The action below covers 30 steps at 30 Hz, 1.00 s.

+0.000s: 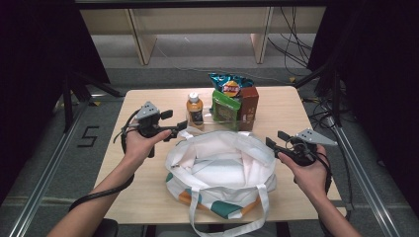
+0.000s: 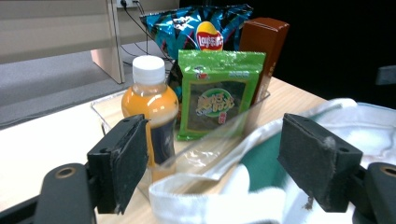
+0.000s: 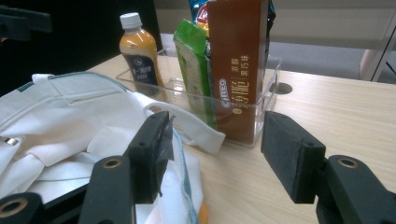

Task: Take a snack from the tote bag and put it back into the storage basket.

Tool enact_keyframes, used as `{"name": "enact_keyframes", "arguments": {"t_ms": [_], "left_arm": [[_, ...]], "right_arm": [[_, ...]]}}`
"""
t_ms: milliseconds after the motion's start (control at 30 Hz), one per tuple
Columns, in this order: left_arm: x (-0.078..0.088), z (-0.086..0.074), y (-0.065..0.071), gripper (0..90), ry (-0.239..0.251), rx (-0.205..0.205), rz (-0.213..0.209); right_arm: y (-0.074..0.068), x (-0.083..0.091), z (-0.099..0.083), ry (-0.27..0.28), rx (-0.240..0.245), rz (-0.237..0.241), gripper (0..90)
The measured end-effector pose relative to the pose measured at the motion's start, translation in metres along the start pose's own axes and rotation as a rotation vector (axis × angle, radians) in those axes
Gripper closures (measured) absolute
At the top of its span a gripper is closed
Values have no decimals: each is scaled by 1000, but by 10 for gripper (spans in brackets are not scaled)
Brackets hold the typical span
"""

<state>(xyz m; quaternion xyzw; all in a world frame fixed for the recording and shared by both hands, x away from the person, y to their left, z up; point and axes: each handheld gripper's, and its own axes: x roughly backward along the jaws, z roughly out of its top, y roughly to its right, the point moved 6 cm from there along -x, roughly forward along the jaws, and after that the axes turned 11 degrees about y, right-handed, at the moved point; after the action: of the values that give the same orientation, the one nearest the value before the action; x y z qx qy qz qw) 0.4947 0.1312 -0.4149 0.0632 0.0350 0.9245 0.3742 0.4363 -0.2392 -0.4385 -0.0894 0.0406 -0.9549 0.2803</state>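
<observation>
A white tote bag (image 1: 222, 168) with green and orange patches lies open at the table's front middle. Behind it a clear tray (image 3: 271, 84) holds an orange-drink bottle (image 1: 194, 109), a green seaweed packet (image 1: 226, 107), a brown biscuit box (image 1: 249, 106) and a blue chips bag (image 1: 229, 85). My left gripper (image 1: 177, 120) hovers at the bag's back left rim, just in front of the bottle (image 2: 150, 107), jaws open and empty. My right gripper (image 1: 274, 138) is held beside the bag's right edge, open, with nothing between its pads (image 3: 156, 140).
The wooden table (image 1: 138, 187) has bare surface to the left and right of the bag. Its far edge lies just behind the tray. Beyond it stand pale shelf legs (image 1: 141, 44), with cables (image 1: 296, 49) on the grey floor. Dark curtains flank both sides.
</observation>
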Motion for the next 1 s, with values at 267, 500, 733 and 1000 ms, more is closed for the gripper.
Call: {"name": "enact_keyframes", "arguments": {"t_ms": [267, 500, 733, 1000], "left_arm": [[25, -12, 9, 227, 5, 12, 3], [42, -21, 19, 228, 13, 17, -3], [57, -35, 30, 227, 7, 21, -21], [70, -49, 38, 227, 21, 48, -20]], "right_arm": [[-2, 1, 0, -6, -22, -9, 430], [-1, -1, 0, 10, 1, 0, 429], [-2, -1, 0, 4, -5, 0, 427], [-2, 0, 0, -6, -11, -8, 427]]}}
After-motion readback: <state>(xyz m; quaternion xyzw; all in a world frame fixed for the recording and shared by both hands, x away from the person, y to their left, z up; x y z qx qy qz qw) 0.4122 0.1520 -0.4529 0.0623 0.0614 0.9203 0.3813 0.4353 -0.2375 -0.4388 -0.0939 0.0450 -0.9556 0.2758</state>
